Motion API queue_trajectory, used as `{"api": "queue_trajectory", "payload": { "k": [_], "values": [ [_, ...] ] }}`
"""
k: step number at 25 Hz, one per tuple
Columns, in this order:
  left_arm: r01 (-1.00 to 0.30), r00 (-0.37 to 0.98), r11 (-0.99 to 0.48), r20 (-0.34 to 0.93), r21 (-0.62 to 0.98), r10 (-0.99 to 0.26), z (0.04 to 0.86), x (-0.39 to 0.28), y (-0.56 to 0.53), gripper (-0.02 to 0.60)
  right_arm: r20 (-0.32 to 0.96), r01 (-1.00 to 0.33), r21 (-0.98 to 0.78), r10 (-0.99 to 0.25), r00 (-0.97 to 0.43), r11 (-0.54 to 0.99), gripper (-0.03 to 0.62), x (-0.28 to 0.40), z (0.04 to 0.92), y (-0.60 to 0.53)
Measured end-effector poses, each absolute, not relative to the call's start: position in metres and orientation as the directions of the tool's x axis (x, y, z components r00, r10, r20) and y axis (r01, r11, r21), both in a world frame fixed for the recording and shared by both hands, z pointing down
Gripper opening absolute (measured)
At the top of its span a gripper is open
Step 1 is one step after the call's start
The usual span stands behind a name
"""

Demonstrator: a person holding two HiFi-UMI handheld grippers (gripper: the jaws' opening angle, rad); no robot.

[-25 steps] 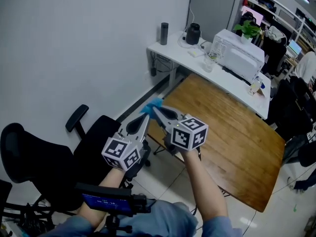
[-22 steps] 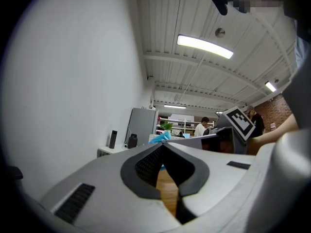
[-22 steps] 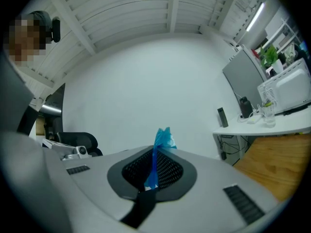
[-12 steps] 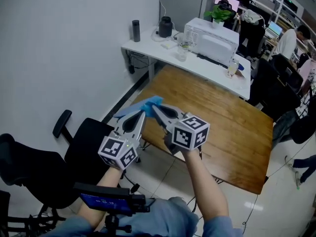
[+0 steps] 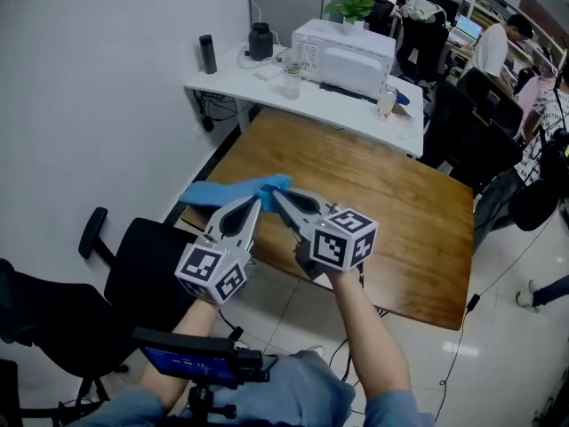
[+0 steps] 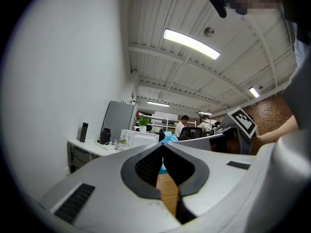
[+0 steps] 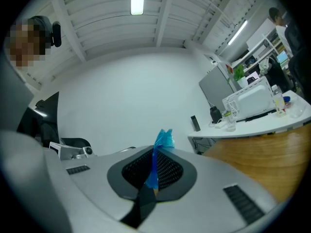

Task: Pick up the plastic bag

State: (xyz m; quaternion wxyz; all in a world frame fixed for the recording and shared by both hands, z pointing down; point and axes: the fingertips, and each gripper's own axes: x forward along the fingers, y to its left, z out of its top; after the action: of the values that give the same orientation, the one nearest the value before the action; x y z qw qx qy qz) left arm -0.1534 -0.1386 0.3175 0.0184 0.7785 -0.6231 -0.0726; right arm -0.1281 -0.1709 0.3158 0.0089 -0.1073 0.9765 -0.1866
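Note:
A blue plastic bag (image 5: 233, 190) hangs in the air in front of me, stretched out to the left over the near corner of a wooden table (image 5: 382, 212). My two grippers meet tip to tip at it. The right gripper (image 5: 276, 195) is shut on the bag; in the right gripper view a blue strip (image 7: 154, 166) runs between the pads of that gripper (image 7: 156, 149) and sticks up past the tips. The left gripper (image 5: 254, 204) is shut as well. In the left gripper view, blue film (image 6: 169, 139) shows just past the closed tips of that gripper (image 6: 163, 147).
A white desk (image 5: 233, 85) behind the table carries a printer (image 5: 344, 50), a bottle (image 5: 207, 53) and a kettle (image 5: 260, 41). A black office chair (image 5: 133, 274) stands at my lower left by the white wall. People and chairs (image 5: 498, 69) fill the far right.
The view has swung so the table and desk sit more central. Both grippers stay together on the bag, and more of it now shows stretched to the left.

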Motion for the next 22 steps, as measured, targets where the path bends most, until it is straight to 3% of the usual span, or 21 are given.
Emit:
{"api": "queue_trajectory", "payload": {
  "k": [22],
  "values": [
    [-0.927,0.359,-0.361,-0.043,0.097,-0.932,0.334,-0.038,-0.180,0.008,0.069,-0.322,-0.477,-0.331,-0.941,0.818,0.000,0.004,0.363,-0.197]
  ]
}}
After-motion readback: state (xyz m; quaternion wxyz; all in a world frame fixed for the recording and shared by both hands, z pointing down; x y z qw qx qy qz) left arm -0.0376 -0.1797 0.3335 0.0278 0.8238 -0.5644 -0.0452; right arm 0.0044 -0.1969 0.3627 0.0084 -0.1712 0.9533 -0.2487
